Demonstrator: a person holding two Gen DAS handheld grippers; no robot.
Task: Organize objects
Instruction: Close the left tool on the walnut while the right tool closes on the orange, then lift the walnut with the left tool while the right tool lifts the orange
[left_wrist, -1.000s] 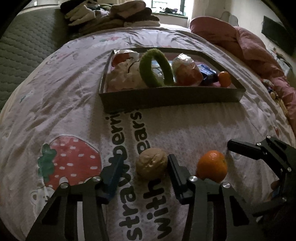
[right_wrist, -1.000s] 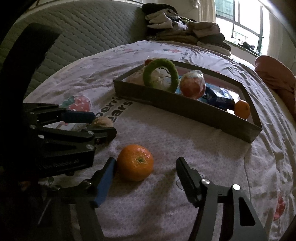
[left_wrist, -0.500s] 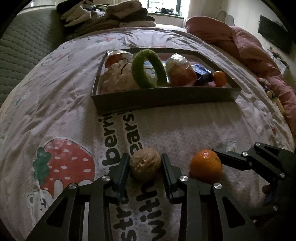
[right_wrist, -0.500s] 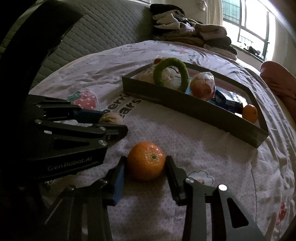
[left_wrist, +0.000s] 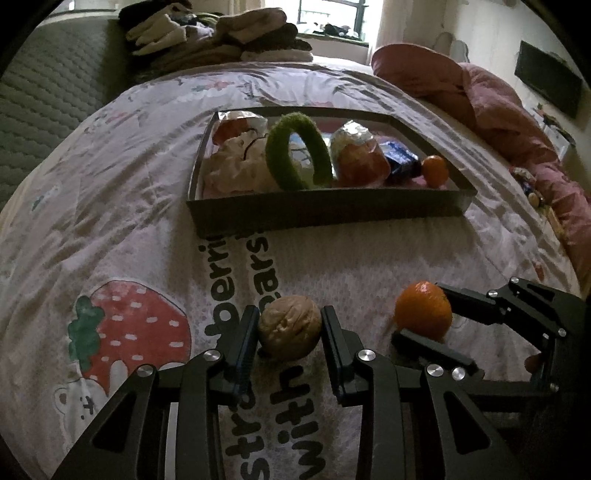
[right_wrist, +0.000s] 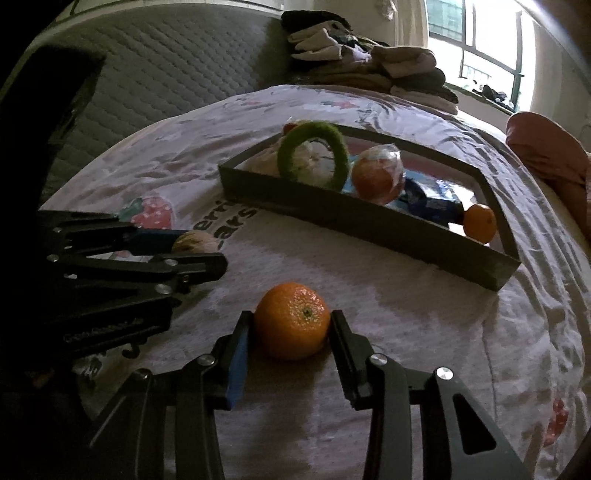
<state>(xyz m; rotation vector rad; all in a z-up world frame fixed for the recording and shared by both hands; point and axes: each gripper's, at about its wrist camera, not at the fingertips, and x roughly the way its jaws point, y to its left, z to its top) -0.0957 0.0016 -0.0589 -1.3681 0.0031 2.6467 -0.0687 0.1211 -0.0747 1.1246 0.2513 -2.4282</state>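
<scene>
On the bedsheet (left_wrist: 147, 206), left gripper (left_wrist: 289, 334) clamps a wrinkled walnut (left_wrist: 289, 326), right gripper (right_wrist: 291, 338) a glossy orange (right_wrist: 291, 320).

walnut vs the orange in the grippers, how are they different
The walnut is tan, wrinkled and dull; the orange is bright, with a fine-pored skin and a green stem dot. The walnut looks smaller than the orange. The walnut sits in the left gripper, over the bedspread's black lettering; the orange sits in the right gripper, on plain dotted fabric. Both are roundish, clamped between fingers and outside the tray.
</scene>
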